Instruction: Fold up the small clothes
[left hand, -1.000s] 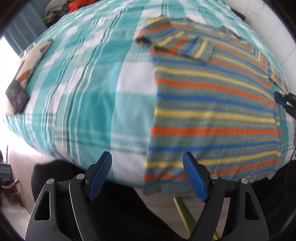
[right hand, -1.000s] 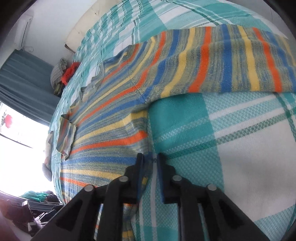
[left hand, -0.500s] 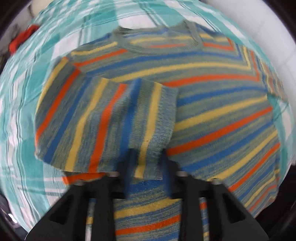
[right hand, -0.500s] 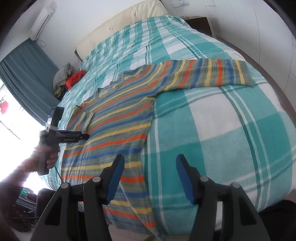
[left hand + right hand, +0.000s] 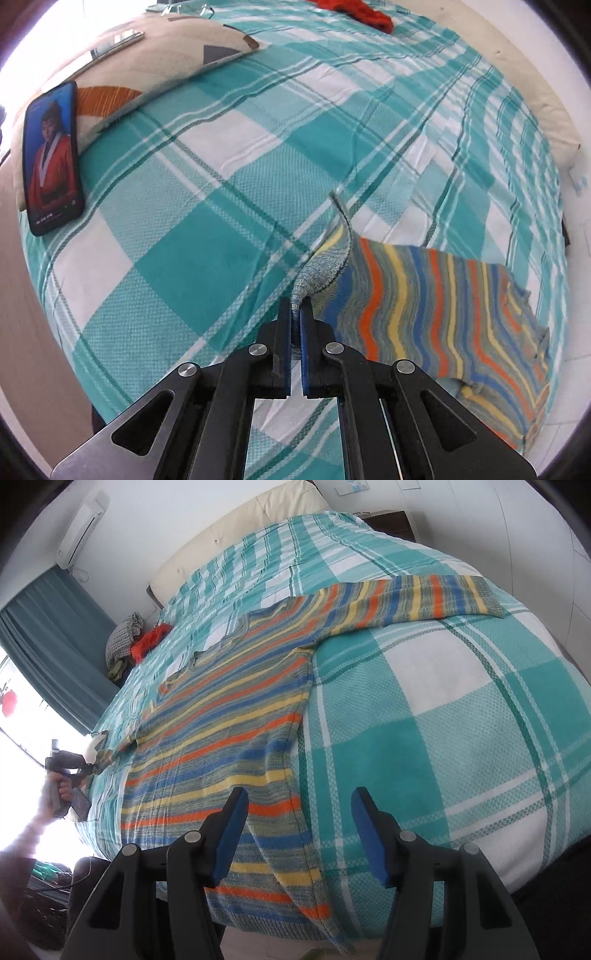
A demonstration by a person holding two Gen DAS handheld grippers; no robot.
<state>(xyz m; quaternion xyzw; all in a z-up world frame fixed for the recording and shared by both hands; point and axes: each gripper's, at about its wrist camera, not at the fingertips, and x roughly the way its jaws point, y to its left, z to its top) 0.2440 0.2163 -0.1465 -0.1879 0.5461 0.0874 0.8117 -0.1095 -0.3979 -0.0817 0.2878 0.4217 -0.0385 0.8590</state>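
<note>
The left gripper point(image 5: 295, 314) pinches a sleeve cuff point(image 5: 317, 273) of the striped sweater point(image 5: 229, 716). The right gripper point(image 5: 299, 812) hangs open above its hem. The sweater lies flat on the checked bedspread point(image 5: 424, 701), neck toward the headboard point(image 5: 236, 528), other sleeve point(image 5: 417, 598) stretched sideways.

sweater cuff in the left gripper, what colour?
Plain grey-green knit cuff, unlike the orange, yellow and blue striped sleeve behind it. Shows best in the left wrist view.

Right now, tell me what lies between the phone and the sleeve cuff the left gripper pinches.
Only bare plaid bedspread between phone and cuff, per the left wrist view.
</note>
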